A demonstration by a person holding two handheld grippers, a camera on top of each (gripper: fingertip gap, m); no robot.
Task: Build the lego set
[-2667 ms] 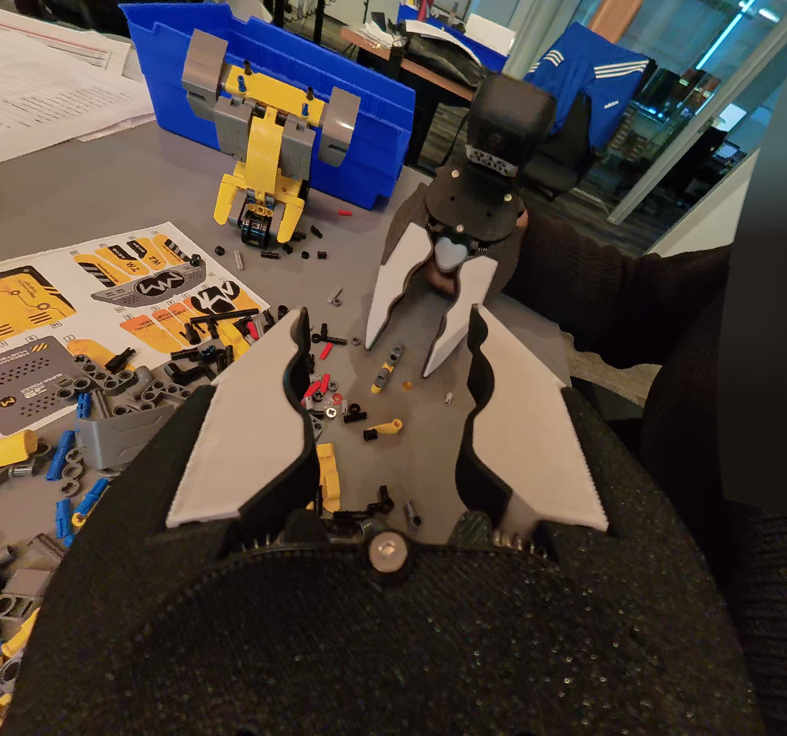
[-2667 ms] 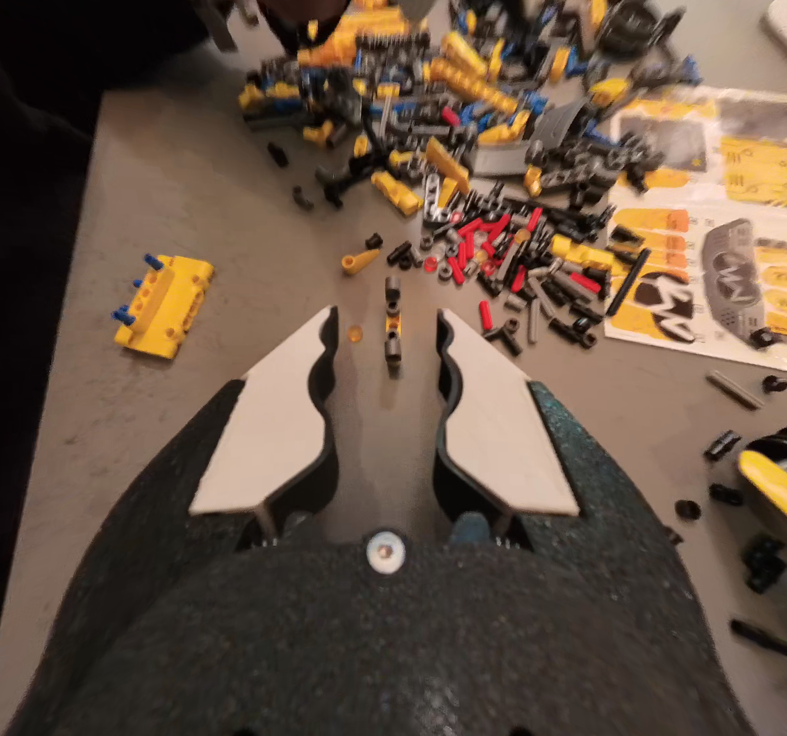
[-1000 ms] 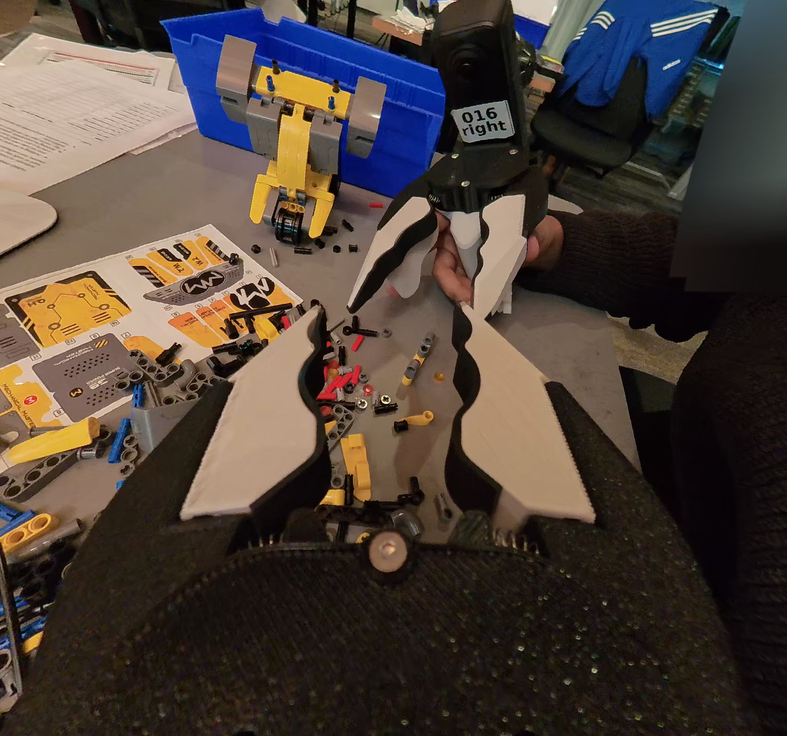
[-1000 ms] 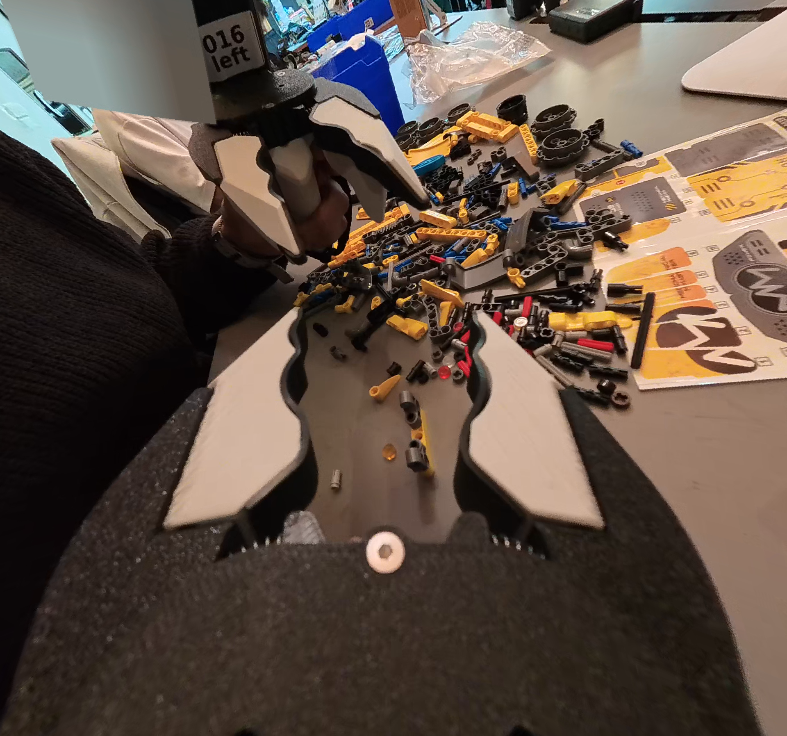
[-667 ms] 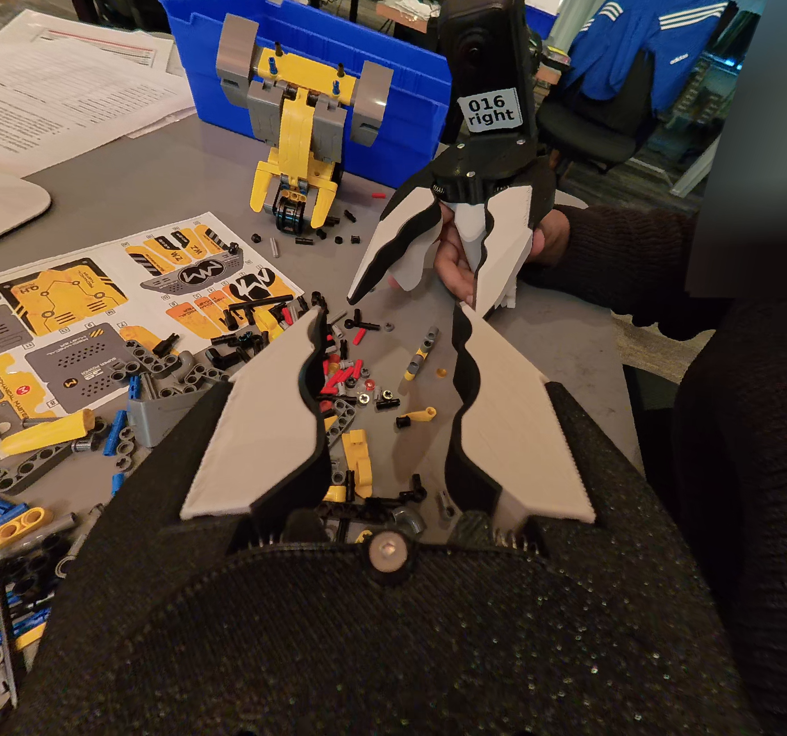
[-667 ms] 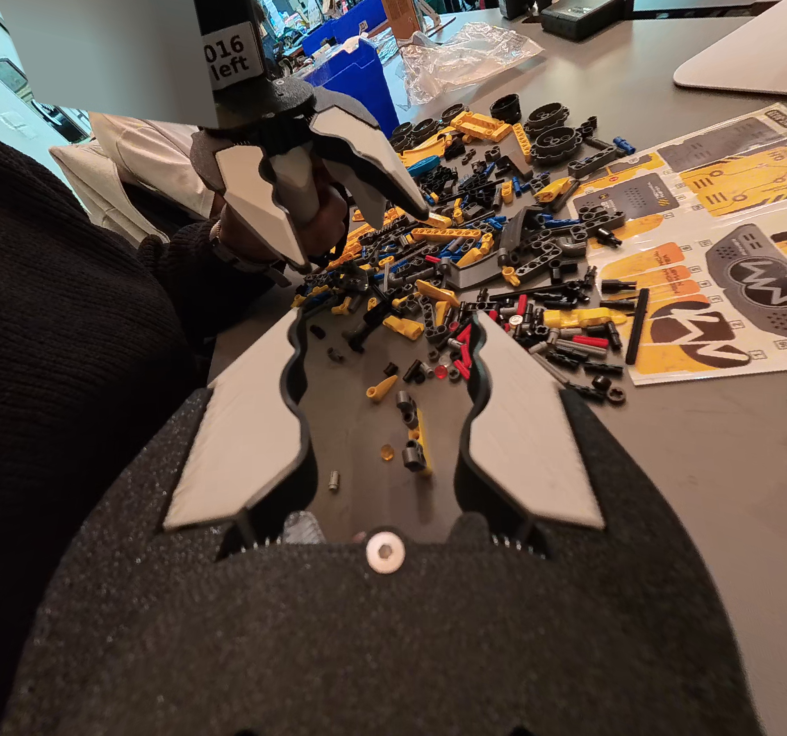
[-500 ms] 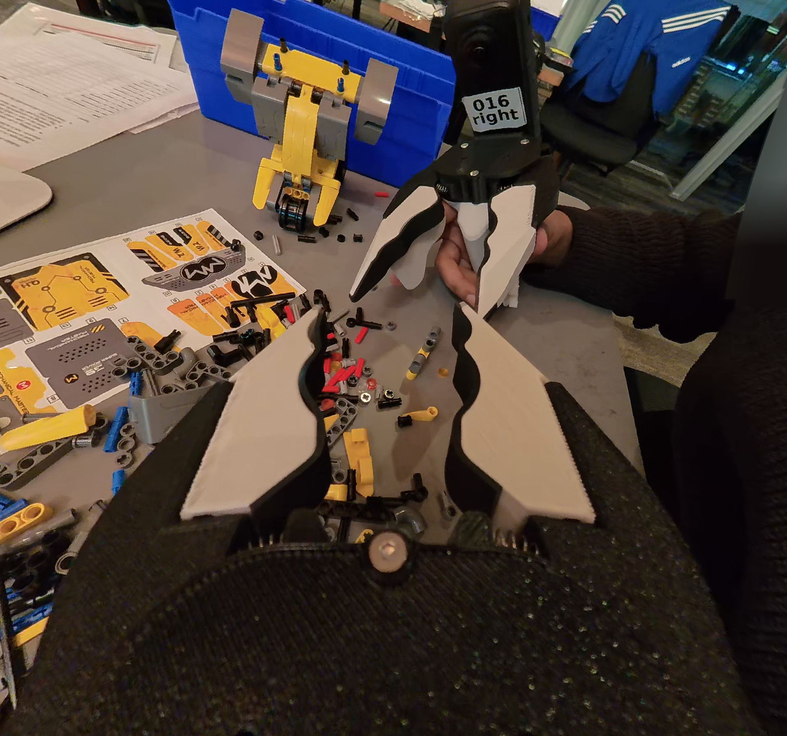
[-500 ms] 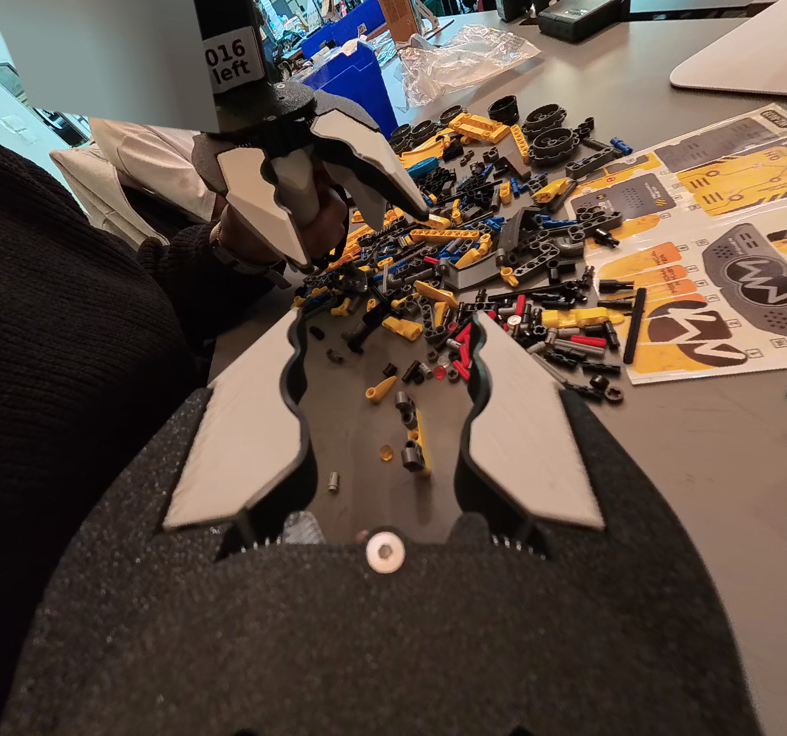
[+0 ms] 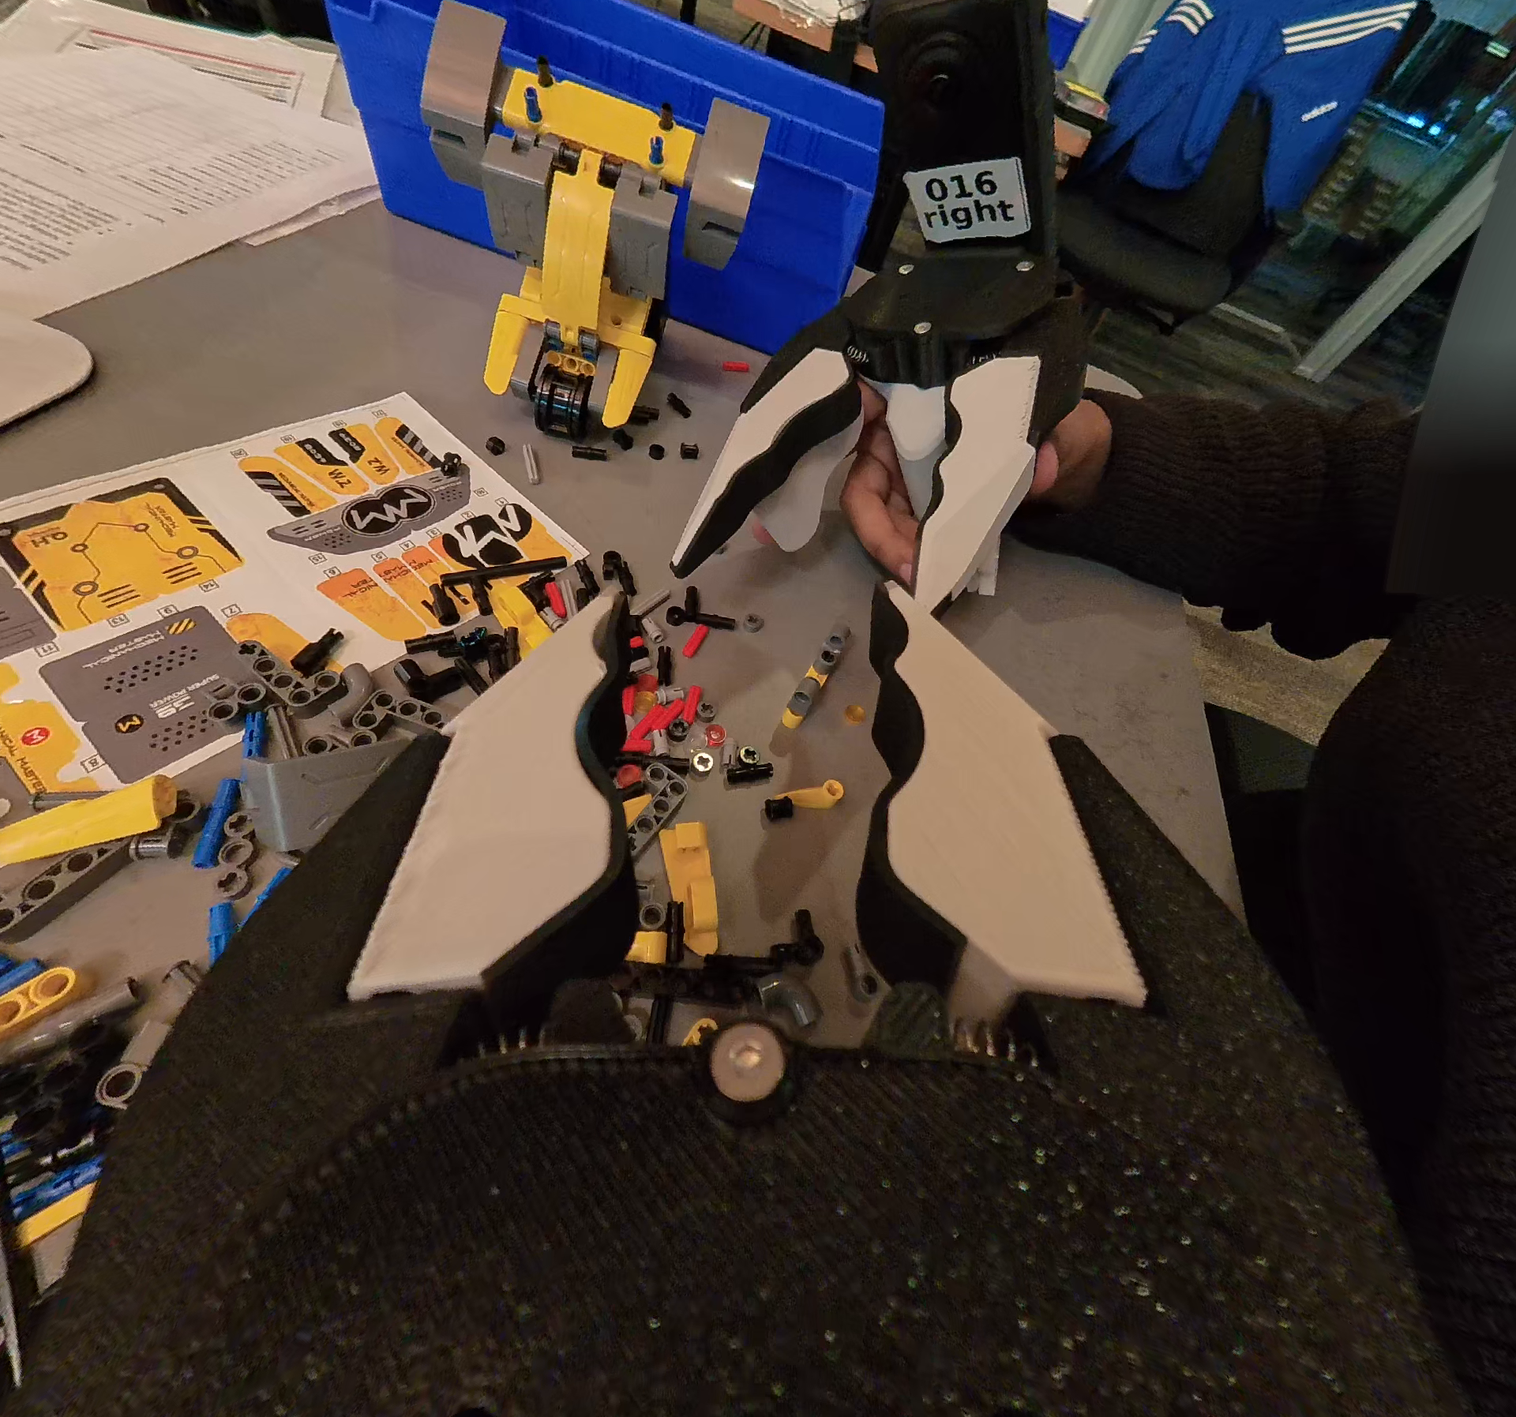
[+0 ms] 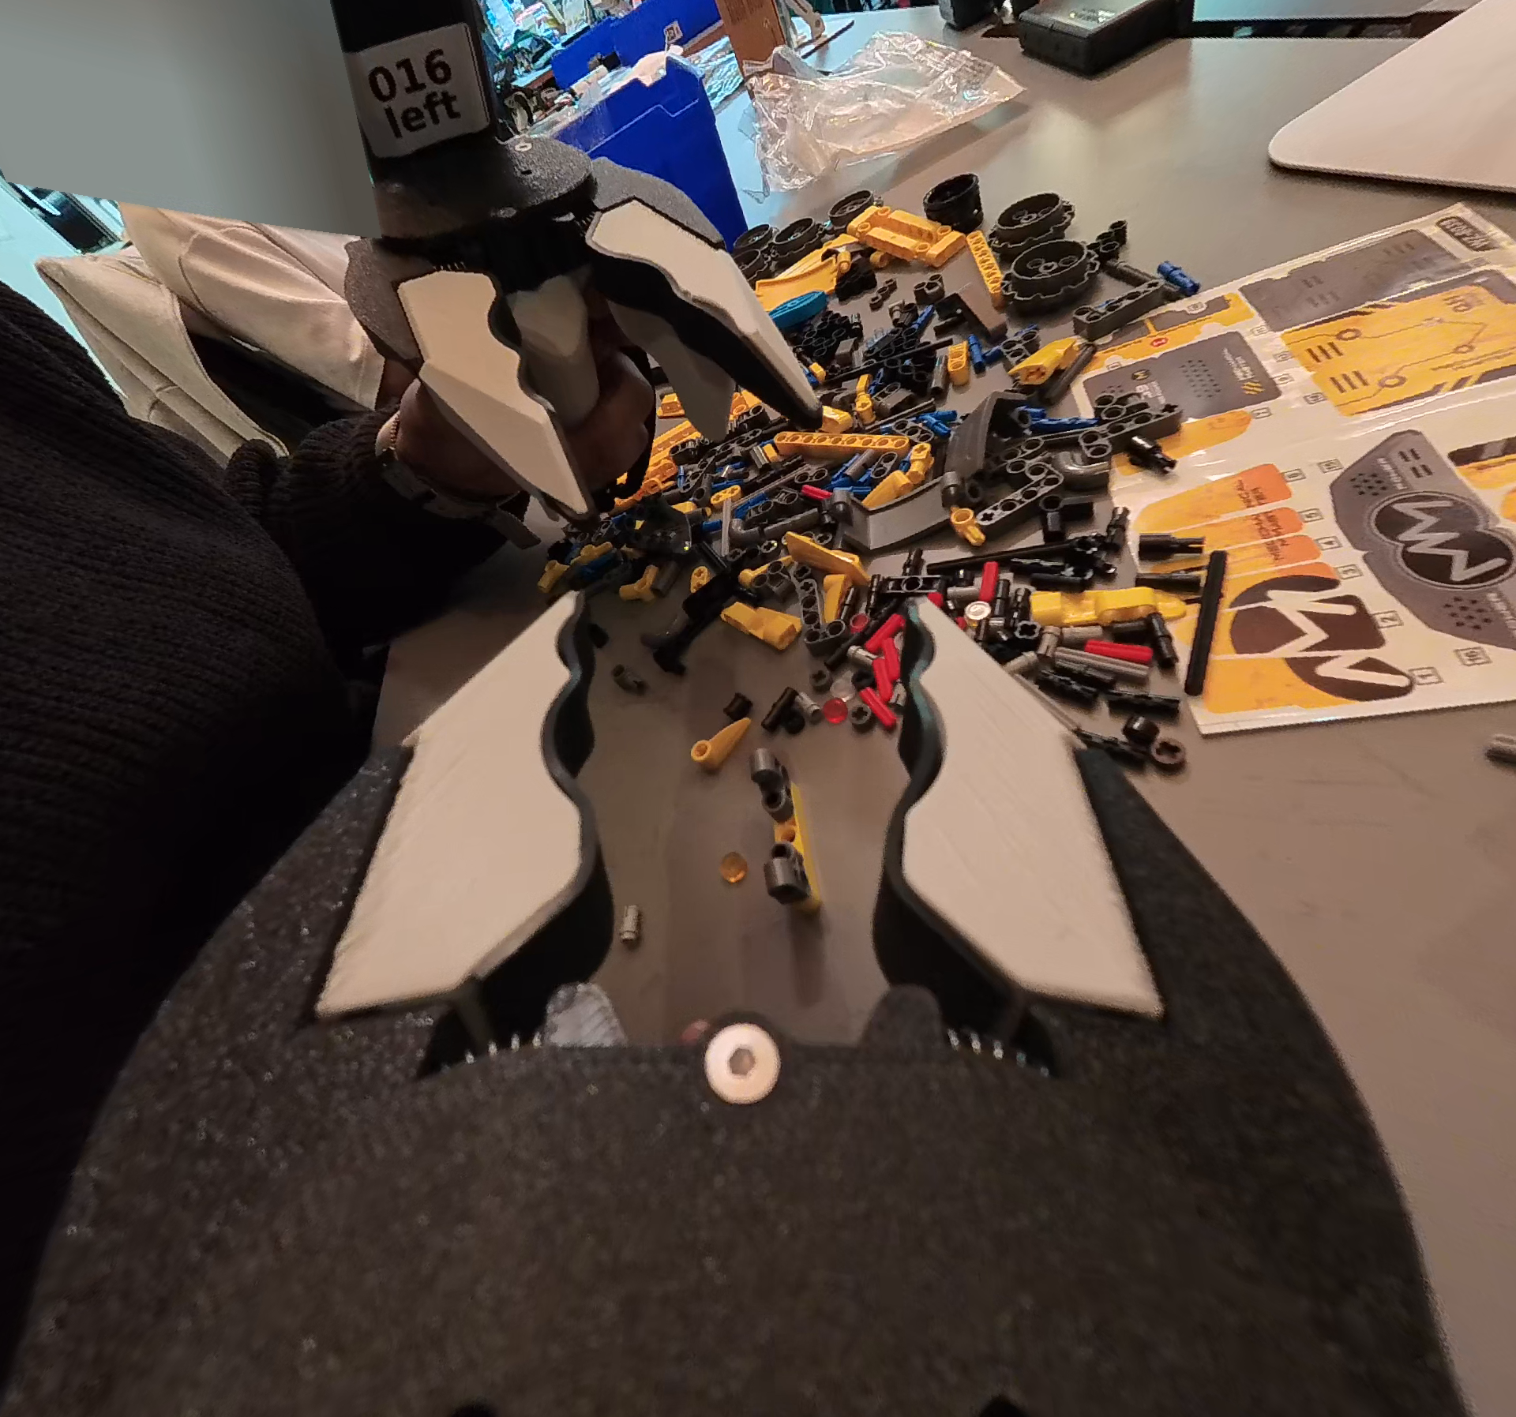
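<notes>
Small yellow-and-grey plastic connector piece (image 10: 789, 844) is seen lying on the grey counter (image 10: 1230, 844) between the spread, empty fingers of the right gripper (image 10: 742, 623); light, rigid, likely slippery, best pinched across its long sides. Left gripper (image 9: 746, 598) is held open above scattered loose bricks (image 9: 673, 721), near the sticker sheet (image 9: 164, 557) and blue plastic bin (image 9: 787, 147).

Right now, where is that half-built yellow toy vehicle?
In the left wrist view, the yellow vehicle stands upright at the table's far side, against the blue bin, beyond the sticker sheet.
</notes>
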